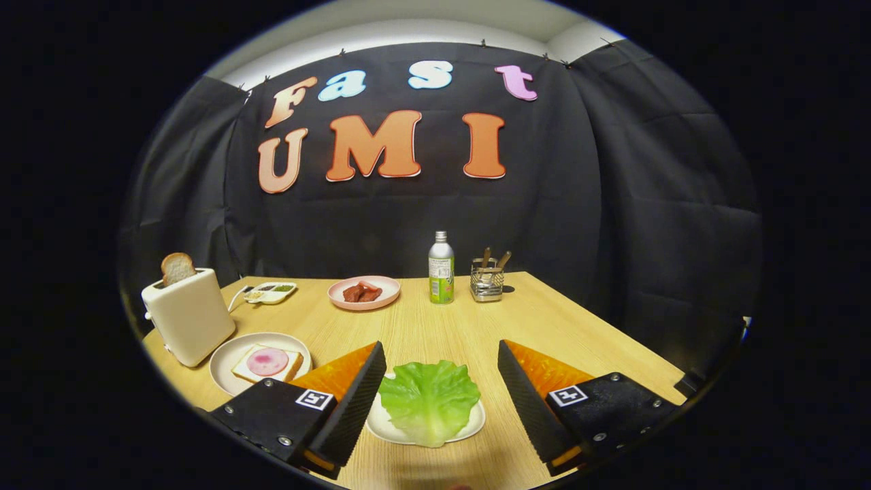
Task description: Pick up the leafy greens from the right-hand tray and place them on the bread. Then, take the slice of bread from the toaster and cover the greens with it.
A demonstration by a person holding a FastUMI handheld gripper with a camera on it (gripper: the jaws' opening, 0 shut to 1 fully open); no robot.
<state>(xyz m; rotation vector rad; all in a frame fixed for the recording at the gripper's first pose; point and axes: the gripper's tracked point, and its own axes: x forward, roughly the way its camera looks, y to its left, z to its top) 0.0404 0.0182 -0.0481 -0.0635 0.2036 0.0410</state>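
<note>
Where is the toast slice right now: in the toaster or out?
In. The slice stands upright, its top poking out of the toaster. The open gripper hasn't touched it.

A staged recording booth: black cloth wall [612, 204] behind a wooden table [544, 327] set with toaster [188, 316] and plates.

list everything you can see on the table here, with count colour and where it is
lettuce leaf: 1, green, on a white tray between the fingers
bread slice: 1, white with a pink round of meat on top, on a cream plate beside the toaster
toaster: 1, cream, holding 1 brown toast slice
pink plate: 1, with red pieces, beyond the fingers
bottle: 1, green and white, beside the metal utensil holder
small dish: 1, white, behind the toaster
gripper: 1, open around the lettuce
</note>
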